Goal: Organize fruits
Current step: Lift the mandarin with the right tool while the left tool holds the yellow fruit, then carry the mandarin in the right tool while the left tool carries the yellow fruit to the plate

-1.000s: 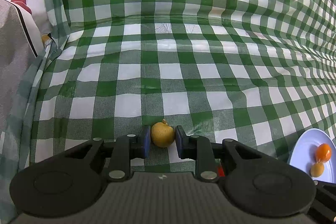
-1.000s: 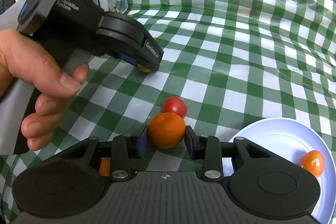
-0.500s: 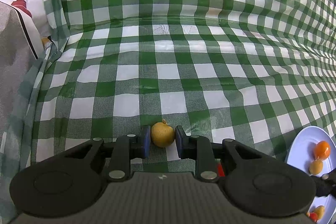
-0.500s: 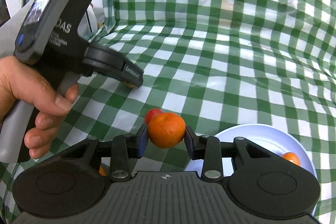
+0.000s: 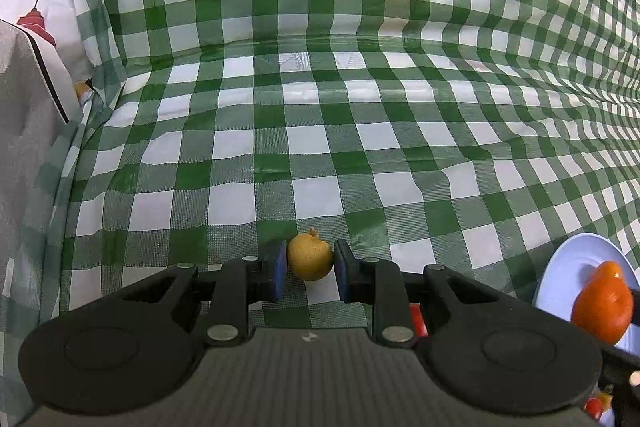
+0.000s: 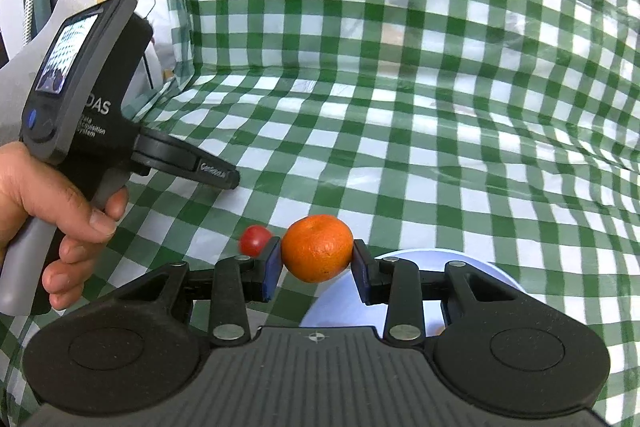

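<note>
- A round orange mandarin with dimpled peel (image 6: 317, 247) sits clamped between the blue pads of the right gripper (image 6: 316, 269), jaws partly closed and pressing it on both sides; it hangs above the near rim of a pale blue round plate (image 6: 486, 267).
- A small yellow-brown round fruit with a short stem (image 5: 310, 257) is squeezed between the blue pads of the left gripper (image 5: 310, 269), jaws nearly closed; whether it rests on the cloth or is just clear of it cannot be told from this angle.
- A small red cherry tomato (image 6: 255, 240) lies on the cloth just left of the right gripper's left finger.
- In the left wrist view the plate shows at the right edge, with the mandarin blurred in front of it.
- A person's hand (image 6: 48, 211) grips the left tool's handle.
- A green-and-white checked plastic tablecloth (image 5: 360, 131) covers the table and rises behind as a backdrop.
</note>
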The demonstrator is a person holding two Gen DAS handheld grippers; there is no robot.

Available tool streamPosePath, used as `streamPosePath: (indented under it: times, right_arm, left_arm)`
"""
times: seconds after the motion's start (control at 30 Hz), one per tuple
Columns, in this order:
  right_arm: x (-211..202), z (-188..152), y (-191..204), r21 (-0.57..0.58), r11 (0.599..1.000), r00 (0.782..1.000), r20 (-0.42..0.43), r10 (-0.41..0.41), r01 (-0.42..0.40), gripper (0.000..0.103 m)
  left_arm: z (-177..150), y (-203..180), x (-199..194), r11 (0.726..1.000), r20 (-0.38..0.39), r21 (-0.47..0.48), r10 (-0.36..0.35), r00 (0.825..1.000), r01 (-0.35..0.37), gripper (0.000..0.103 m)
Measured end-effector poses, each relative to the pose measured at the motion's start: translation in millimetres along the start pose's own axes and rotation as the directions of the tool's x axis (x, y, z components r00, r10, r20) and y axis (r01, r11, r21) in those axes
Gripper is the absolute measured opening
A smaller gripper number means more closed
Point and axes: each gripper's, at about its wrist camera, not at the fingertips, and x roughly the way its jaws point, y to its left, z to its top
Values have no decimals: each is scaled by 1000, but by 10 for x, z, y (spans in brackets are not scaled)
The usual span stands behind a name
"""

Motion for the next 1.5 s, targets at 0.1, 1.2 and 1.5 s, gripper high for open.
streamPosePath:
  times: [0.1, 1.2, 1.5]
  right_arm:
    - [-25, -3, -27, 1, 1000, 1000, 6, -13, 13, 39]
    - [-600, -70, -898, 190, 956, 965, 101, -243, 221, 39]
    - [-493, -228, -1194, 312, 923, 971, 7, -239, 225, 39]
  left_arm:
    - [-15, -41, -41, 1000, 4, 5, -1, 1000, 1, 27]
    - [-294, -640, -619, 999, 114, 37, -5, 993, 0, 27]
    - [-330, -760, -677, 995, 131, 76, -75, 989, 66, 27]
